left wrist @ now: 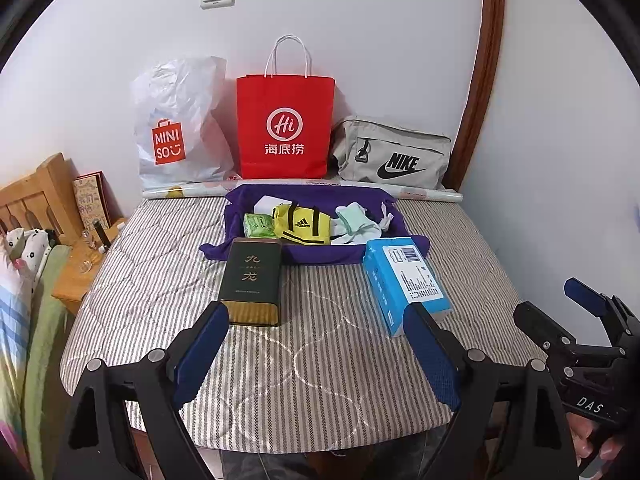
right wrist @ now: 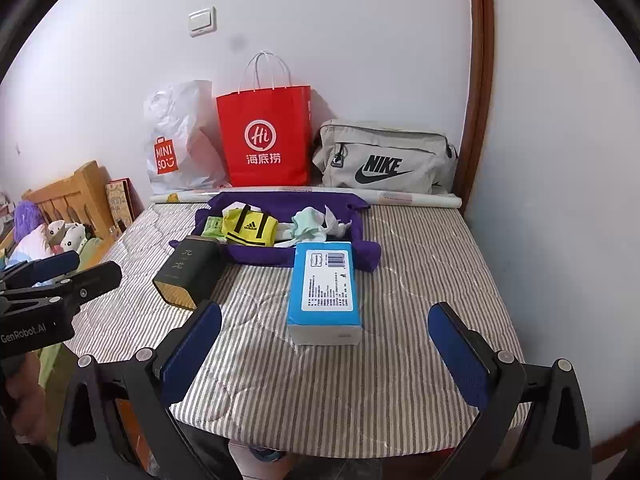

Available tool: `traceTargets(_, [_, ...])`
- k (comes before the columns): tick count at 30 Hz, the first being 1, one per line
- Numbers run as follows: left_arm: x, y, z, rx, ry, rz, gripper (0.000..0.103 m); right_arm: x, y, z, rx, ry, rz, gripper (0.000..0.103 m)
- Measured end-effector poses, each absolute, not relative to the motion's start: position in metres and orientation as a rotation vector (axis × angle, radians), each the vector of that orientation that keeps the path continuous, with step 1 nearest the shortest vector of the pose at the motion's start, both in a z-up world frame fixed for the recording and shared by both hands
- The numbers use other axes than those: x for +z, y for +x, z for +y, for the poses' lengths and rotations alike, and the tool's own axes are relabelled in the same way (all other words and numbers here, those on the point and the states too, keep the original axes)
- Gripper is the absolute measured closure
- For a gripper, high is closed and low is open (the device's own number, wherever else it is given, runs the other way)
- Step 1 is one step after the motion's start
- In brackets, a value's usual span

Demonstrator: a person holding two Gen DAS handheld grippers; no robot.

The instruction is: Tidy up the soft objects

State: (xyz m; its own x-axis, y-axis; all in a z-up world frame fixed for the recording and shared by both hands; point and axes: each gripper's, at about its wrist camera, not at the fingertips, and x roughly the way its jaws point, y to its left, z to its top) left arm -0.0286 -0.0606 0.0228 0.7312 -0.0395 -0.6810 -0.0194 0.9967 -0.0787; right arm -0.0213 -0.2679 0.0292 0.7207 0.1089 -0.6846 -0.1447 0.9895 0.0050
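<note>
A purple fabric tray (left wrist: 320, 256) (right wrist: 368, 254) lies on the striped mattress (left wrist: 320, 352). It holds a yellow adidas pouch (left wrist: 302, 222) (right wrist: 249, 225), pale green and white socks (left wrist: 356, 220) (right wrist: 310, 222) and a green packet (left wrist: 258, 225) (right wrist: 212, 226). In front of it stand a dark green tin (left wrist: 252, 280) (right wrist: 188, 276) and a blue box (left wrist: 406, 280) (right wrist: 325, 292). My left gripper (left wrist: 318, 336) hangs open over the near mattress, nothing between its fingers. My right gripper (right wrist: 326, 338) is open too, just short of the blue box.
Against the wall stand a white Miniso bag (left wrist: 180, 128), a red paper bag (left wrist: 285, 128) and a grey Nike bag (left wrist: 394, 156). A paper roll (left wrist: 424, 194) lies behind the tray. A wooden nightstand (left wrist: 76, 276) and a bed with soft toys (right wrist: 60, 236) are at the left.
</note>
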Motion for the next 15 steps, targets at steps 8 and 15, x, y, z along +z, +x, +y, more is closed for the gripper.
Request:
traceTargets(8, [0.0245,-0.0345,-0.0572,-0.002,-0.089,0.745,0.015,0.0309,-0.0261,-0.2697,0.132,-0.051,0.750,0.001])
traceTargets(15, [0.0254,-0.0385,-0.0557,0.004,-0.090,0.743,0.014,0.0321,-0.0284,-0.2743,0.128,-0.035,0.749,0.001])
